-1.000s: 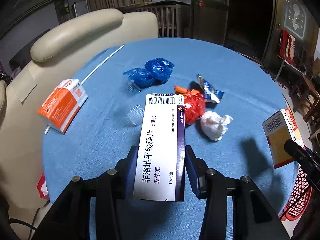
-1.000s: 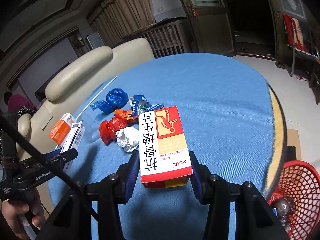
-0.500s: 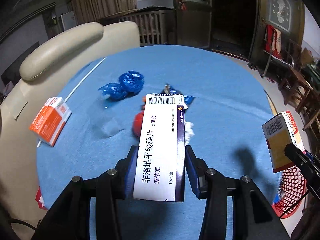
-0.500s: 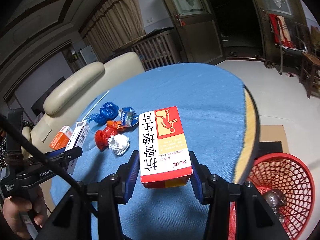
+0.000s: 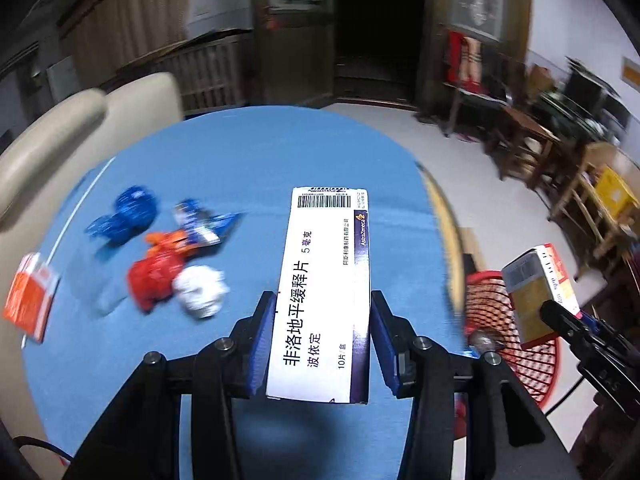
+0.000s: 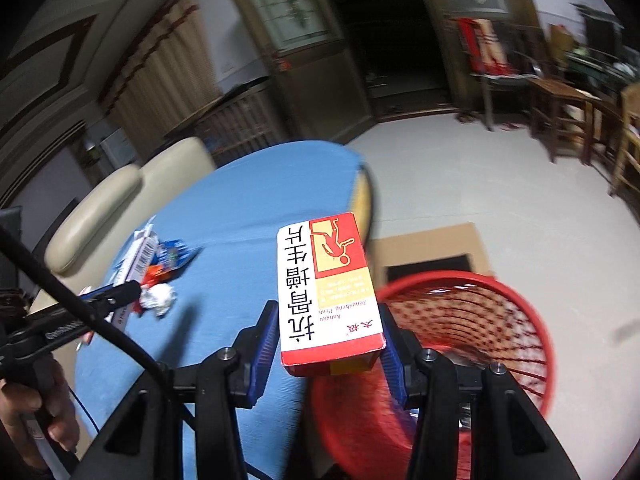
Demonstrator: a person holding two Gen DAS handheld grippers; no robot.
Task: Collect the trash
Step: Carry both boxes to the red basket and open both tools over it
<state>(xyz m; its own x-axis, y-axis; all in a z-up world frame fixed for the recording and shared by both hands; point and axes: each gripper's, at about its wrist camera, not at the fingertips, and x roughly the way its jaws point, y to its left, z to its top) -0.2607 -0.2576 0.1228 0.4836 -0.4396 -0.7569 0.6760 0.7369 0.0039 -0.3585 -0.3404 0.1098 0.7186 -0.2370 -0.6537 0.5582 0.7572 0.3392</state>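
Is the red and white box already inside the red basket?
No, the right tongs grip the red and white box above the red basket.

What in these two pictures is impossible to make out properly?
- Inside of the red basket: right wrist view, smeared by motion blur and partly behind the red and white box.
- Orange box: left wrist view, print blurred.
- Crumpled wrappers: left wrist view, too blurred to identify.
- Table under the white box: hidden by box and left claw.
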